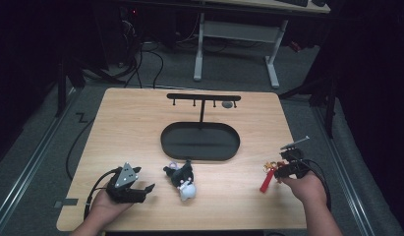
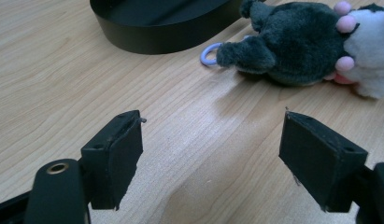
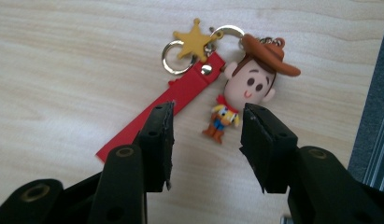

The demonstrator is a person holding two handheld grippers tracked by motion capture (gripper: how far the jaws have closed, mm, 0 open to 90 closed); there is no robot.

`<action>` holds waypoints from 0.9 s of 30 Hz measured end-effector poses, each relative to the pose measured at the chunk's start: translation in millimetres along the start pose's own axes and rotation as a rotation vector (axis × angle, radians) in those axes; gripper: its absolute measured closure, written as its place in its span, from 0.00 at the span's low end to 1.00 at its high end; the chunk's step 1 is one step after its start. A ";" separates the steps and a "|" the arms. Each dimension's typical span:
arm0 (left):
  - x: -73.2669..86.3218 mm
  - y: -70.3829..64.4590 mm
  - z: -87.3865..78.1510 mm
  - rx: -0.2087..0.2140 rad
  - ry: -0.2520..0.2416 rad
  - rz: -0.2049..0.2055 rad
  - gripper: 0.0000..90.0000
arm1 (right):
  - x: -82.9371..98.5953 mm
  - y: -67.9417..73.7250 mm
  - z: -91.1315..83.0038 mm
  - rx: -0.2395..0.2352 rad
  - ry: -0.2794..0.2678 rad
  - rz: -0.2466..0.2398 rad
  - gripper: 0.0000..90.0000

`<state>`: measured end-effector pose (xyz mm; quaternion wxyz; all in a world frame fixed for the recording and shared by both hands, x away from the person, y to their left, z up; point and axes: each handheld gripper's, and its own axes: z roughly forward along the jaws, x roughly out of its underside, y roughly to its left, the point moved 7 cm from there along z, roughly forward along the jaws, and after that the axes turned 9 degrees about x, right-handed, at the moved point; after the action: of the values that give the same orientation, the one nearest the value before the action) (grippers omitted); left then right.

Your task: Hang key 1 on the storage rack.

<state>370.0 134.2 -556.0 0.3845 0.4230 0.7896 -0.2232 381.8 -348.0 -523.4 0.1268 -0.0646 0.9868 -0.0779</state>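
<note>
Right gripper (image 3: 206, 128) jaws half open, empty, straddling the keychain (image 3: 245, 84) beside the tabletop edge: closing may pinch only the strap. Left gripper (image 2: 210, 154) wide open, empty; stand (image 1: 200, 141) hooks probably small

A cowboy-figure keychain (image 3: 248, 86) with red strap (image 3: 171, 105) and gold star (image 3: 195, 39) lies flat on the table's right side.

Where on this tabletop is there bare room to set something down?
Bare wood lies left of the black tray, behind the left gripper, and between the plush toy and cowboy keychain. The front edge is crowded.
</note>
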 end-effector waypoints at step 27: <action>5.6 1.2 -2.2 -0.002 0.018 0.008 0.25 | -12.6 -12.6 19.0 0.040 0.070 0.080 0.62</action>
<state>368.2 139.1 -559.1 0.3788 0.4276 0.7916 -0.2170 400.2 -361.0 -536.4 0.0963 -0.0196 0.9907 -0.0946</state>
